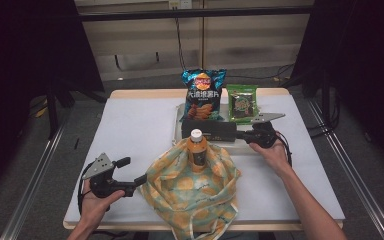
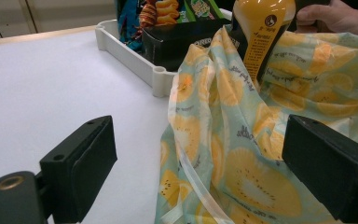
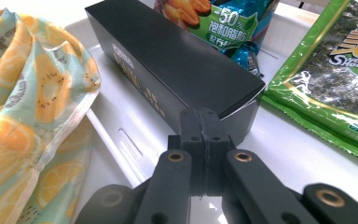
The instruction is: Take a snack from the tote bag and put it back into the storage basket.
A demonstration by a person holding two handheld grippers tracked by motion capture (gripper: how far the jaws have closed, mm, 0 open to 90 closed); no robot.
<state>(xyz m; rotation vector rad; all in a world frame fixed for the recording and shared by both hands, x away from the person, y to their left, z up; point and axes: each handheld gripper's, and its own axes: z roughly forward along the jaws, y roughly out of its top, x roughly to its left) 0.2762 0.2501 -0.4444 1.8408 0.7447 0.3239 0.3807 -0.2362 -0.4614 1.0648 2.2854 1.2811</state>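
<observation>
Bench: a white bench (image 1: pixel 130 130) carries all the things.
Bag: a cloth bag (image 1: pixel 192 192) with orange fruit pictures sits at the front middle of the bench, its mouth open upward. In the left gripper view its cloth (image 2: pixel 242 154) lies between the two jaws.
Bottle: an orange bottle (image 1: pixel 196 150) with a white cap stands upright inside the bag, its top poking out. In the left gripper view the bottle (image 2: pixel 261 32) is seen behind the cloth.
Tray: a white tray (image 2: pixel 135 58) lies just behind the bag.
Box: a long black box (image 1: pixel 209 131) lies flat in the tray, right behind the bottle. In the right gripper view the box (image 3: pixel 168 60) lies slanted, with one end just in front of the gripper tips.
Chips: a blue chip bag (image 1: pixel 203 94) stands up behind the box.
Green pack: a green snack pack (image 1: pixel 242 103) lies to the right of the chips. In the right gripper view the green pack (image 3: pixel 340 70) lies flat, apart from the box.
Left gripper: the left gripper (image 1: pixel 133 175) is wide open at the left edge of the bag. One jaw rests against the cloth and the other jaw is over the bare bench. It squeezes nothing.
Right gripper: the right gripper (image 3: pixel 204 122) is closed tight, jaw against jaw, with nothing between. Its tips are at the right end of the box; I cannot tell if they touch it.
Hands: the right hand (image 1: pixel 275 152) holds its gripper beside the tray, and the left hand (image 1: pixel 96 202) holds its gripper near the front left of the bench.
</observation>
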